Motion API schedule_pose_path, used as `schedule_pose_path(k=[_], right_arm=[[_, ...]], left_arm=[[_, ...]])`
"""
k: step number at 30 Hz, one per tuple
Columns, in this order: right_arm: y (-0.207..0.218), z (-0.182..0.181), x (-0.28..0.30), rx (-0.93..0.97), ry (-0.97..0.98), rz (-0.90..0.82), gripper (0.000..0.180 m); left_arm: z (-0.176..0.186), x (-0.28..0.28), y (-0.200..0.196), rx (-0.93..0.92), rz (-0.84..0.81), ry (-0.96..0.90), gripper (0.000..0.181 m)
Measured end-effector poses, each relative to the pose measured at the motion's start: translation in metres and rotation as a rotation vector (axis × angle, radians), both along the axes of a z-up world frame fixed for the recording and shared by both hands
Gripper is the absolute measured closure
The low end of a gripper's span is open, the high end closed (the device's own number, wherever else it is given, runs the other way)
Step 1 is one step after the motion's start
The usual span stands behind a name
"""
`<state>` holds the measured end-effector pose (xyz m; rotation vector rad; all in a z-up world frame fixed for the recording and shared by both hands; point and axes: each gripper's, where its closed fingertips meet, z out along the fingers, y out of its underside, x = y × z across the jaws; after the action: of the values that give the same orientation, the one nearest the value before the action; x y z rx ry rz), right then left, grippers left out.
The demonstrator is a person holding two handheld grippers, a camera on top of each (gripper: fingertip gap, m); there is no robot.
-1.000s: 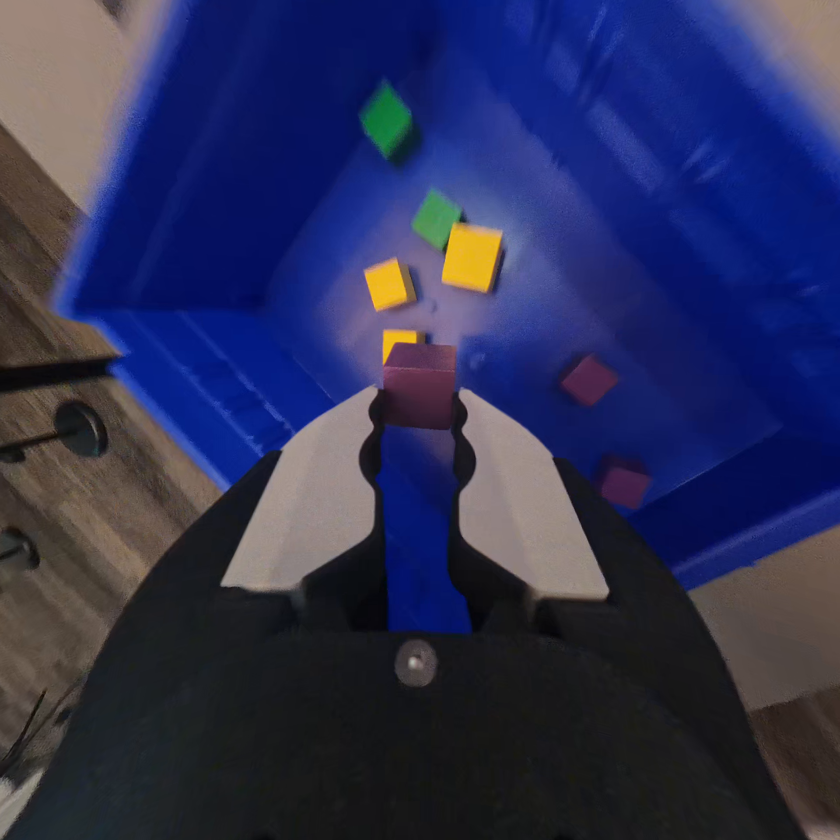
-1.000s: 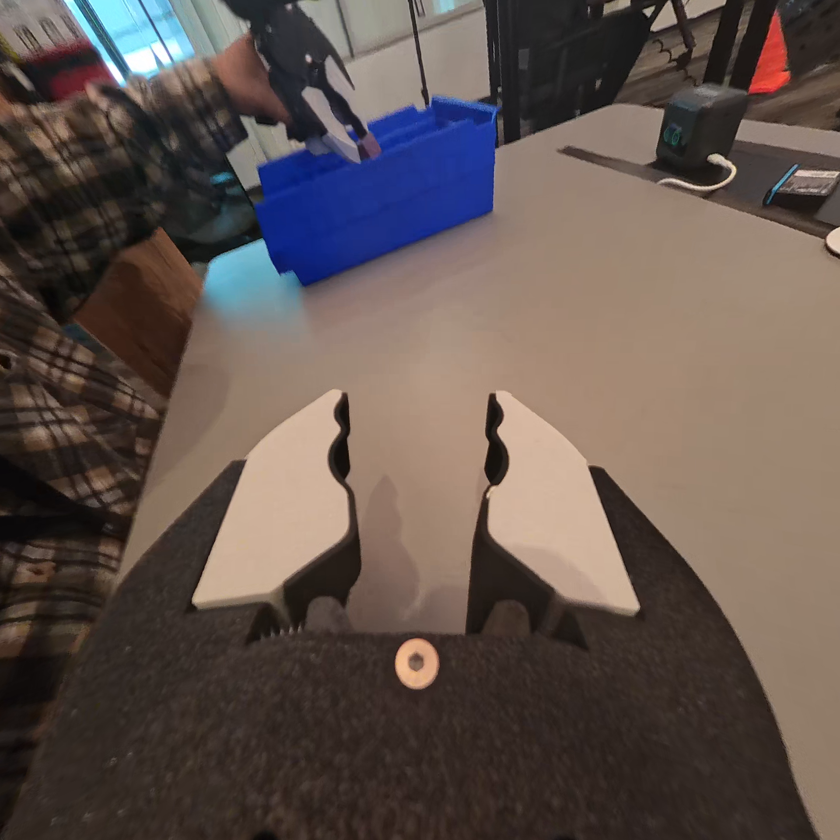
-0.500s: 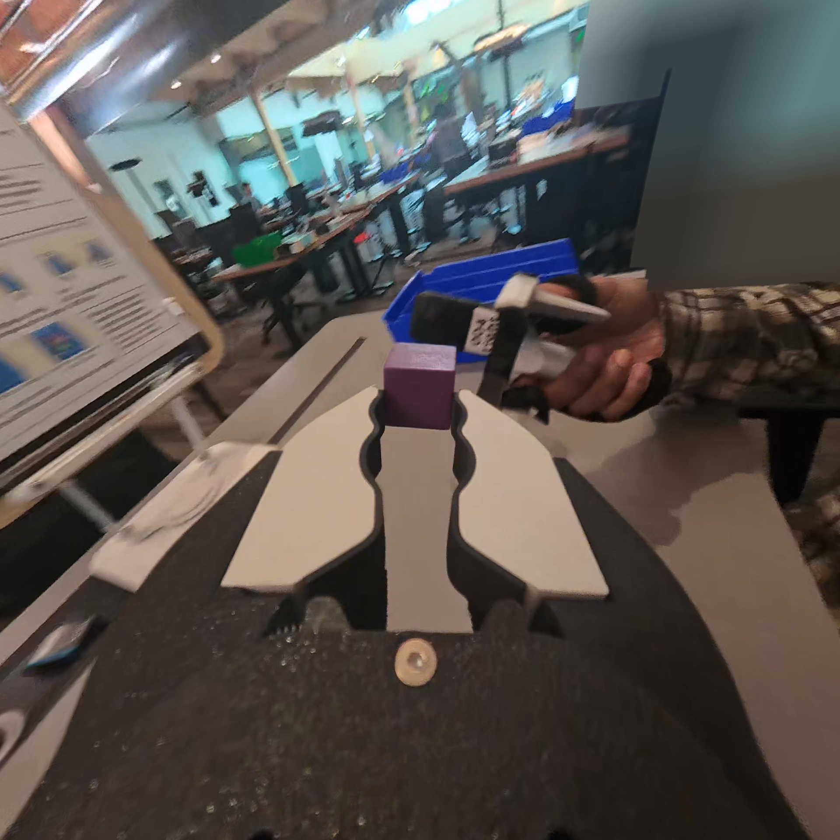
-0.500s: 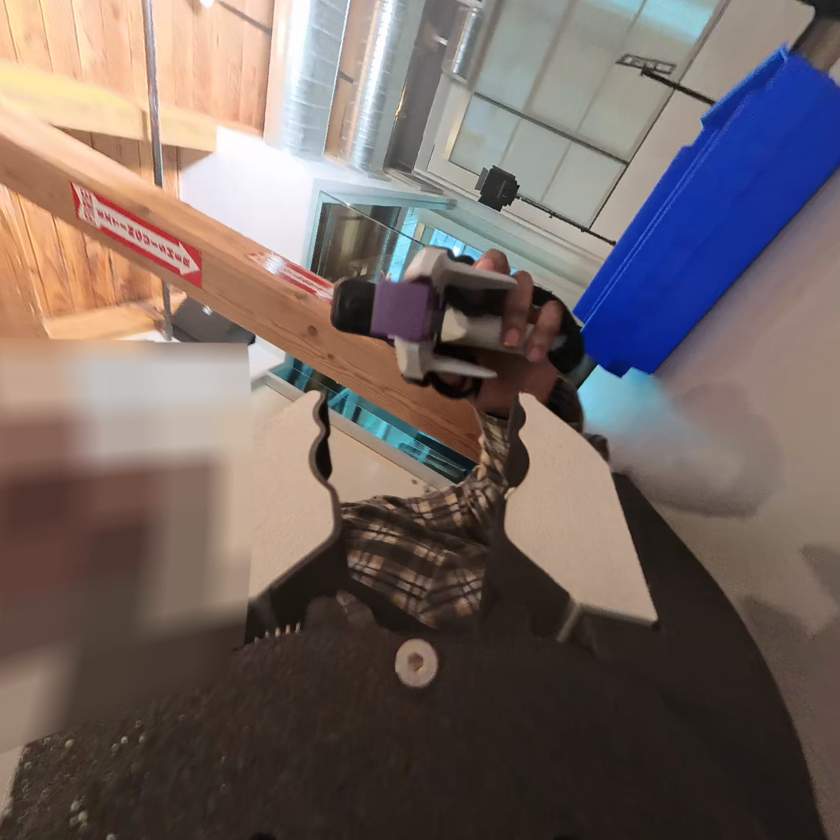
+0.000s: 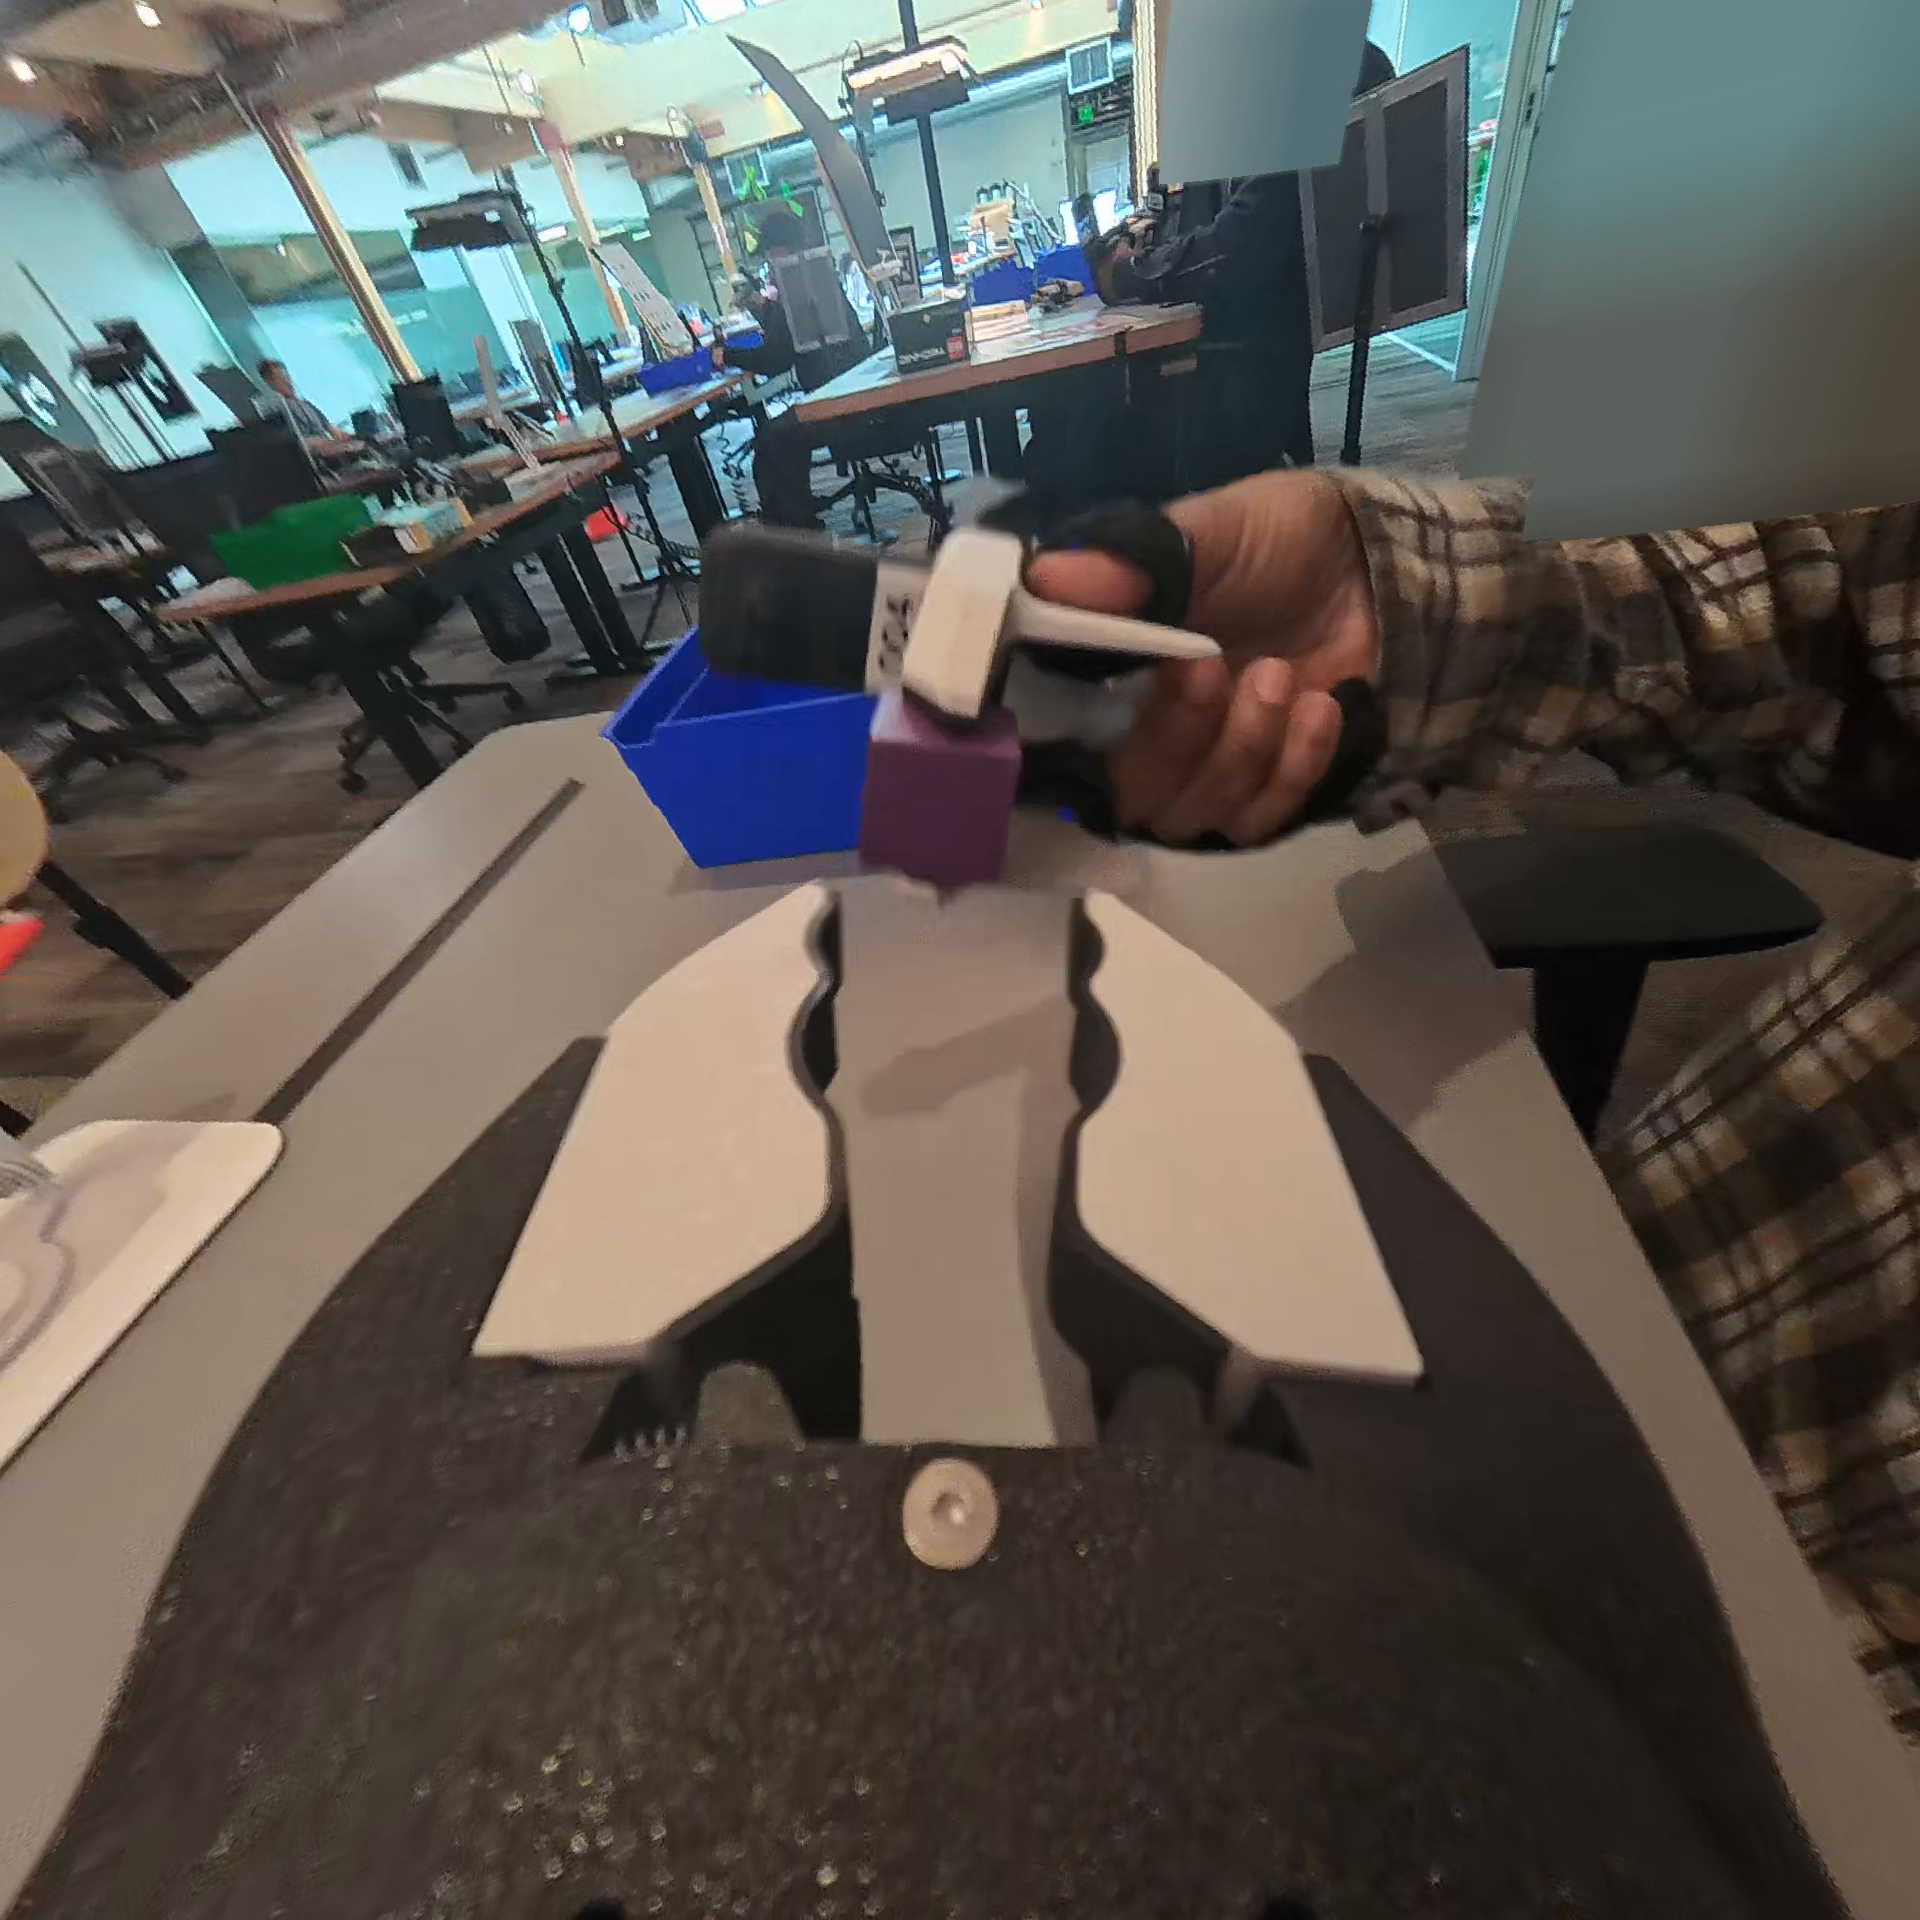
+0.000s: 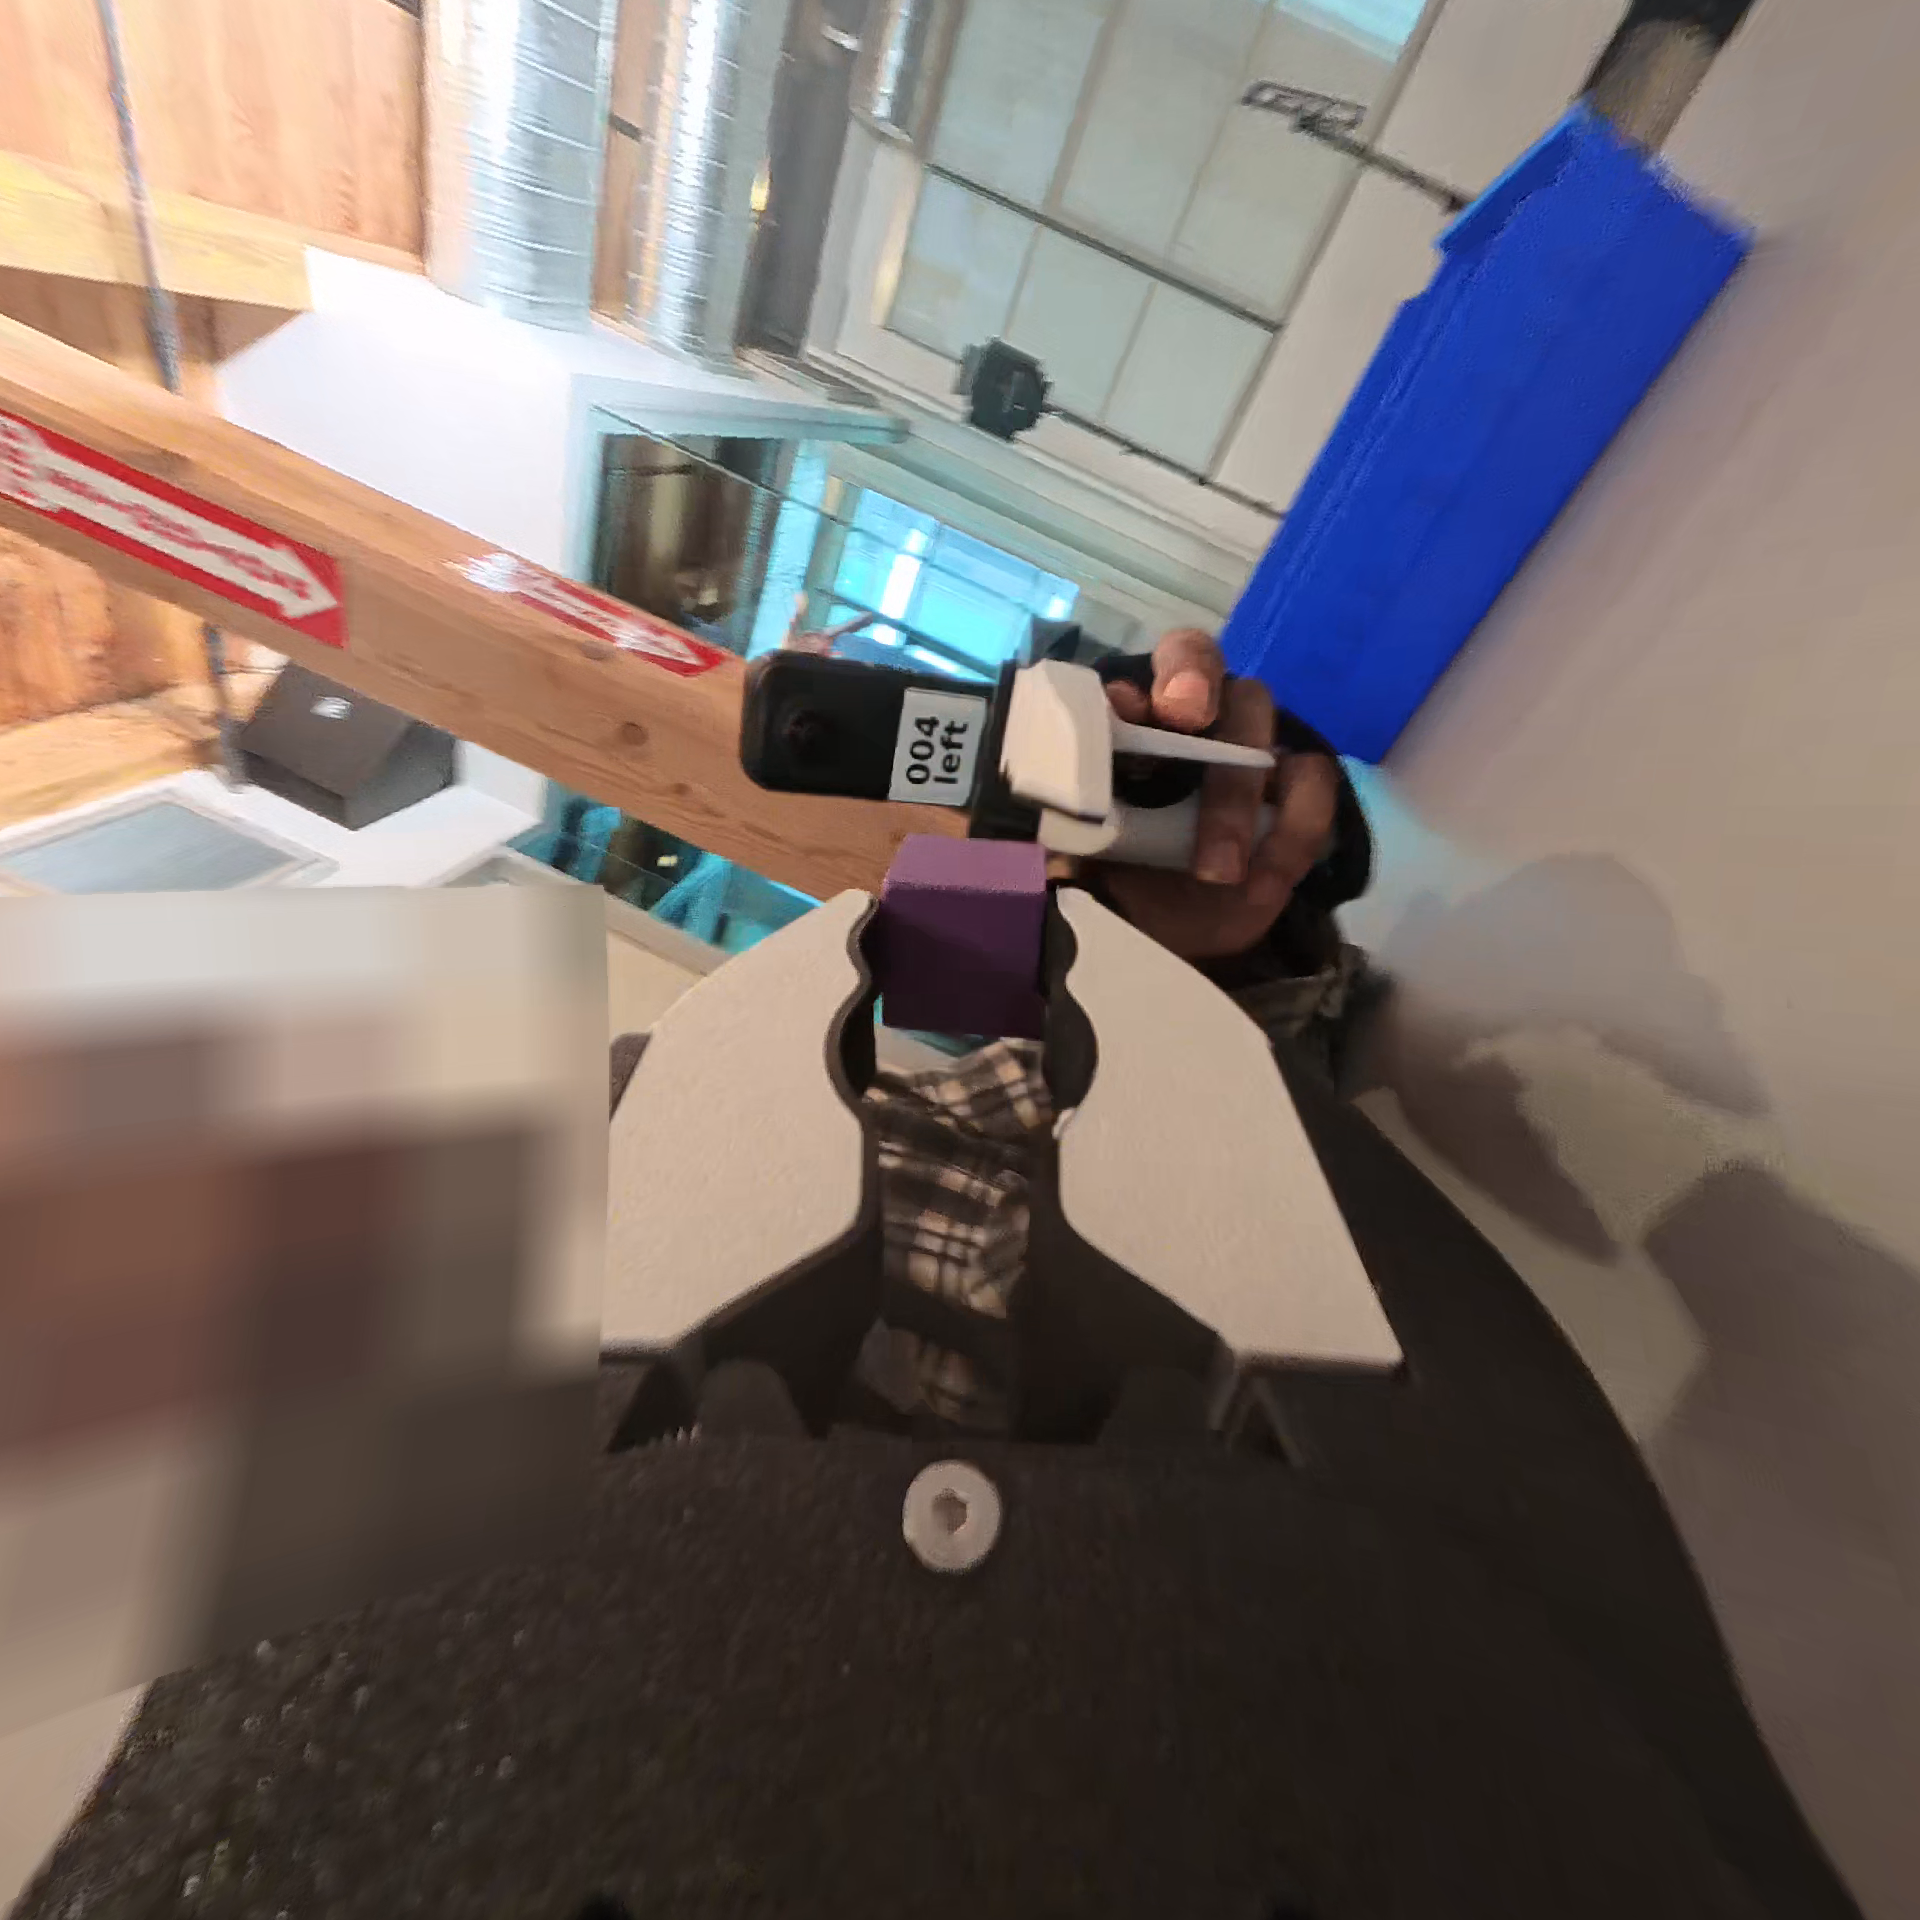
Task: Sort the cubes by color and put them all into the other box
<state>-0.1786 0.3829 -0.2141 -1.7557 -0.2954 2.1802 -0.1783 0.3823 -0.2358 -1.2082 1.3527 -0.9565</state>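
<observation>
A purple cube (image 6: 961,956) sits between the fingertips of my right gripper (image 6: 961,935), and both pads press on it. My left gripper (image 5: 956,914) is open and holds nothing. The same purple cube (image 5: 940,805) hangs just beyond its tips, clear of both pads, under the white finger of the other gripper (image 5: 956,634). A person's hand (image 5: 1247,665) holds that gripper. A blue box (image 5: 758,769) stands on the grey table (image 5: 468,935) behind the cube. In the right wrist view a blue box (image 6: 1475,436) shows at the upper right.
A white pad (image 5: 125,1216) lies at the table's left edge. A black chair seat (image 5: 1621,904) is beside the table on the right, next to a plaid sleeve (image 5: 1714,665). A wooden beam (image 6: 416,623) crosses the right wrist view.
My left gripper carried the purple cube out of a blue box, then opened and let it go. My right gripper came up to it and shut on the cube.
</observation>
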Motion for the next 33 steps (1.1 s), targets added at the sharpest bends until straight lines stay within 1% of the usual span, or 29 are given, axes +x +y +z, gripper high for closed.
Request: schedule_pose_path(k=[1,3,5,8,10,11,14,18,23,29,33], right_arm=[[0.004,0.001,0.018,0.028,-0.062,-0.037,0.152],[0.018,0.006,0.066,0.103,-0.231,-0.150,0.152],[0.034,0.011,0.128,0.194,-0.461,-0.277,0.152],[0.053,0.006,0.236,0.274,-0.888,-0.442,0.152],[0.055,-0.004,0.300,0.239,-1.131,-0.499,0.152],[0.054,-0.010,0.324,0.208,-1.223,-0.511,0.152],[0.039,-0.037,0.368,0.091,-1.419,-0.465,0.151],[0.010,-0.087,0.393,-0.084,-1.603,-0.339,0.152],[0.001,-0.136,0.404,-0.206,-1.675,-0.291,0.152],[-0.002,-0.177,0.418,-0.324,-1.771,-0.240,0.151],[-0.004,-0.193,0.428,-0.383,-1.805,-0.249,0.151]], left_arm=[[-0.002,0.001,-0.002,-0.025,-0.004,0.007,0.130],[-0.008,0.003,-0.007,-0.075,-0.026,0.018,0.120],[-0.013,0.004,-0.009,-0.102,-0.039,0.008,0.117],[-0.020,0.011,-0.006,-0.127,-0.048,-0.010,0.117],[-0.027,0.017,-0.001,-0.151,-0.048,-0.016,0.118],[-0.031,0.019,0.002,-0.164,-0.049,-0.022,0.119],[-0.037,0.023,0.002,-0.195,-0.060,-0.033,0.121],[-0.037,0.018,0.002,-0.166,-0.052,-0.032,0.125],[-0.033,0.014,-0.002,-0.197,-0.076,-0.055,0.129],[-0.036,0.012,-0.010,-0.174,-0.090,-0.025,0.131],[-0.034,0.010,-0.013,-0.159,-0.096,-0.025,0.134]])
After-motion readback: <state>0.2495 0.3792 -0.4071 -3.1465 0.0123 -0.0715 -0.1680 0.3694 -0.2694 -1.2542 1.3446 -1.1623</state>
